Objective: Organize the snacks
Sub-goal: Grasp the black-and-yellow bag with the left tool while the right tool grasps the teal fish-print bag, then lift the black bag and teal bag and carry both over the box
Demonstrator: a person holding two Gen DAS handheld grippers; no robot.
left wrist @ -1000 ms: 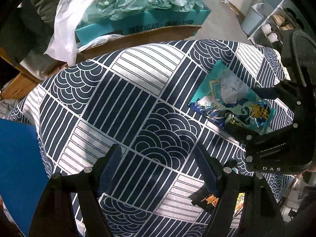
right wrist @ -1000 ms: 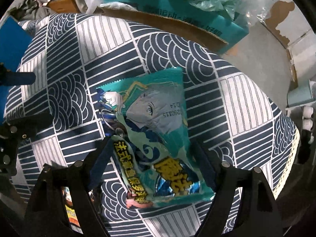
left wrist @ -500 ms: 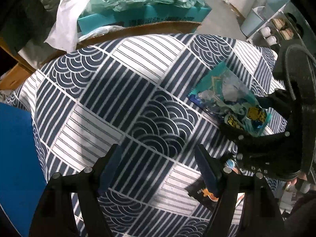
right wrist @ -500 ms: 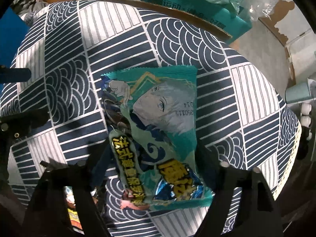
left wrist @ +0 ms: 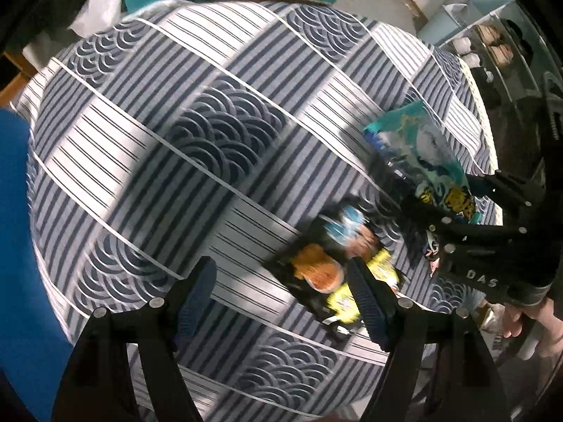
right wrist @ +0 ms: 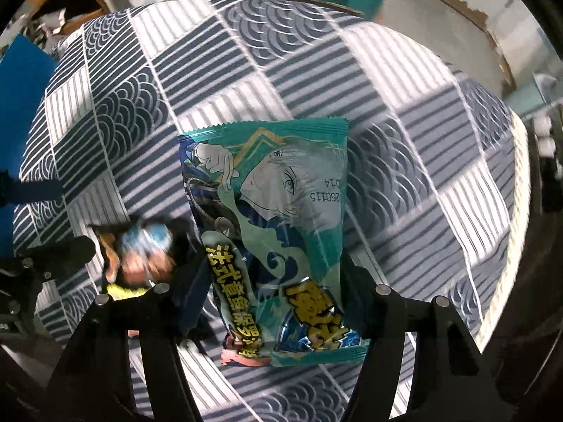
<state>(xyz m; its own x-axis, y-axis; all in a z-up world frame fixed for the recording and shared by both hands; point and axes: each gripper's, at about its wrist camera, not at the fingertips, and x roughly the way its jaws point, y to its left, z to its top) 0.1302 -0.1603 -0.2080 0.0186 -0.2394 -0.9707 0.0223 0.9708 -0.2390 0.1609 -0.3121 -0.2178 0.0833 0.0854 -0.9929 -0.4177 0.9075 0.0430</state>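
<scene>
teal packet [right wrist: 278,232]: held between the pads of the right gripper [right wrist: 278,281], whose jaws have just been closing on its lower half, above the patterned cloth [right wrist: 404,161]. dark packet [left wrist: 330,267]: on the cloth, near side, just left of it. left gripper [left wrist: 281,292]: wide open, empty, beside the dark packet. step: pickup of teal packet. next: carry it to its place; left takes the dark packet.
</scene>
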